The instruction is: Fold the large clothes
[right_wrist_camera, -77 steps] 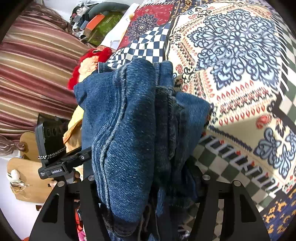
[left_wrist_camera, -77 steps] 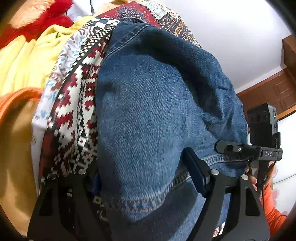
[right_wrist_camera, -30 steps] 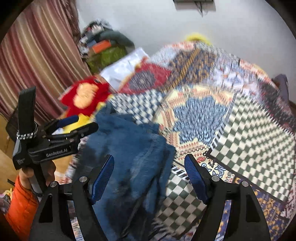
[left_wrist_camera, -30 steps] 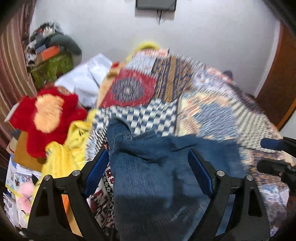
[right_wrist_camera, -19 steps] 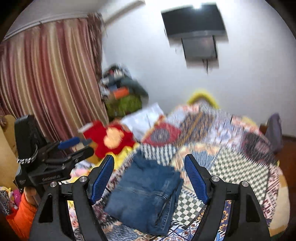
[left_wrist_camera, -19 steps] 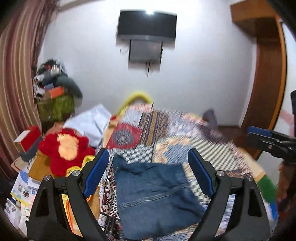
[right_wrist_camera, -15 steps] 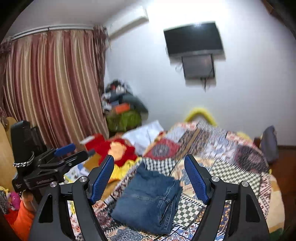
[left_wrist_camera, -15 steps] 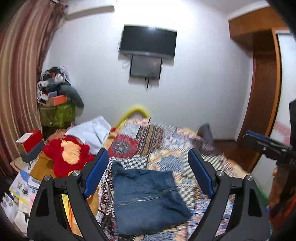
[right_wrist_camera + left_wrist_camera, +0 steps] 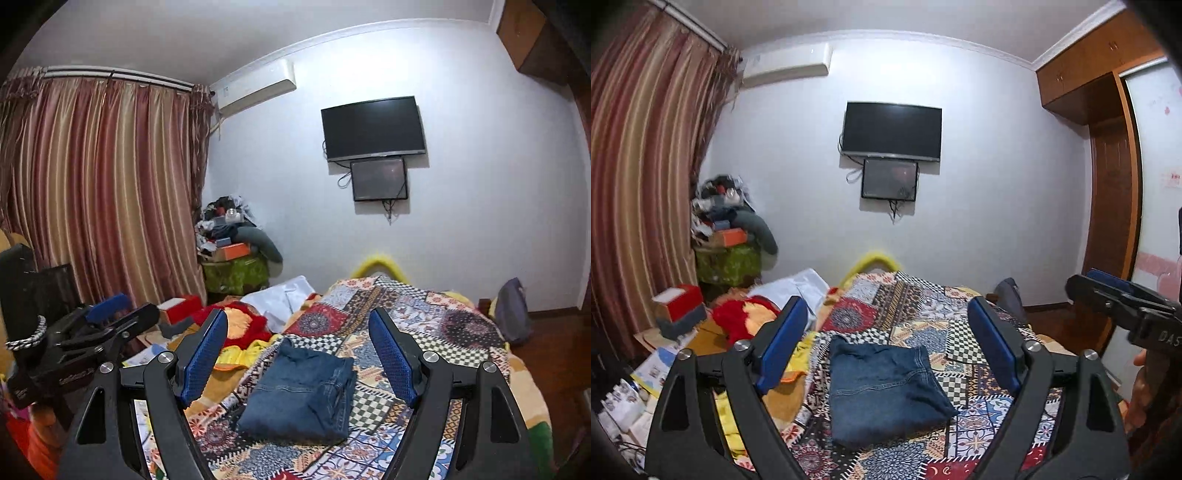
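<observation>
Bed (image 9: pixel 979 332) with folded jeans (image 9: pixel 882 384) lying flat on its patchwork cover.
Striped curtain (image 9: pixel 99 192) hangs at the far left, a dark television (image 9: pixel 373 127) on the wall. The left gripper (image 9: pixel 886 354) and right gripper (image 9: pixel 295 365) hover above the jeans, jaws spread and opening, nothing between them, touching nothing.
</observation>
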Demonstrator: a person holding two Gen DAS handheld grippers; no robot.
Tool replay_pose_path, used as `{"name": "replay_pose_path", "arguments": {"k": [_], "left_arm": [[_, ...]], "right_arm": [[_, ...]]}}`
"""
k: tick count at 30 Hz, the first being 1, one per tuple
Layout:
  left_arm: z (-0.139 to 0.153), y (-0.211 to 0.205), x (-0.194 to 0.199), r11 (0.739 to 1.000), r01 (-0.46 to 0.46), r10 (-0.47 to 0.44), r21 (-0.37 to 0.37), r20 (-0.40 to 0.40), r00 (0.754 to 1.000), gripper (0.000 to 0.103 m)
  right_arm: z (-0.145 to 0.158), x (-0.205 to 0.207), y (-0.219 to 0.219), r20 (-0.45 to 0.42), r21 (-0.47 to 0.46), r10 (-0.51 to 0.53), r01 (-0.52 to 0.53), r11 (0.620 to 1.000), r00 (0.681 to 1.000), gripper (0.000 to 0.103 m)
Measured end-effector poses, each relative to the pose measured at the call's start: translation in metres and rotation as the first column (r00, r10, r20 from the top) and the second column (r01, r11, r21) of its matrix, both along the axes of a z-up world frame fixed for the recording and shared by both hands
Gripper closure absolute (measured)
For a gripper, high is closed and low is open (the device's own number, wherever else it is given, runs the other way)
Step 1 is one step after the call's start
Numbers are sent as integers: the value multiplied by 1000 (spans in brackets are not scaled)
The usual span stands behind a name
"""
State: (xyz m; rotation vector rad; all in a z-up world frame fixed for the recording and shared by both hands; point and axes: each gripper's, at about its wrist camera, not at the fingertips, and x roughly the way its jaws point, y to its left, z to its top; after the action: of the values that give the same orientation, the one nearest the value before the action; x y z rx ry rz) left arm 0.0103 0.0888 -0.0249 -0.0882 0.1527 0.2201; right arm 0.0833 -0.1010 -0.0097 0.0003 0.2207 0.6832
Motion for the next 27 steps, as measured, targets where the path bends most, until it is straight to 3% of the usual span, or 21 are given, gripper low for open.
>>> {"name": "replay_pose_path", "arguments": {"k": [4, 6, 27], "left_arm": [[-3, -12, -8, 1000, -16, 16, 21, -2, 1000, 1], [-4, -17, -8, 999, -32, 32, 41, -5, 999, 0], [-12, -12, -1, 999, -33, 34, 13, -46, 998, 0]], "right_arm": [[-5, -9, 0, 18, -18, -54, 54, 998, 998, 3], [-7, -11, -1, 22, -18, -80, 81, 997, 997, 0], [-12, 0, -3, -22, -34, -80, 79, 996, 997, 0]]}}
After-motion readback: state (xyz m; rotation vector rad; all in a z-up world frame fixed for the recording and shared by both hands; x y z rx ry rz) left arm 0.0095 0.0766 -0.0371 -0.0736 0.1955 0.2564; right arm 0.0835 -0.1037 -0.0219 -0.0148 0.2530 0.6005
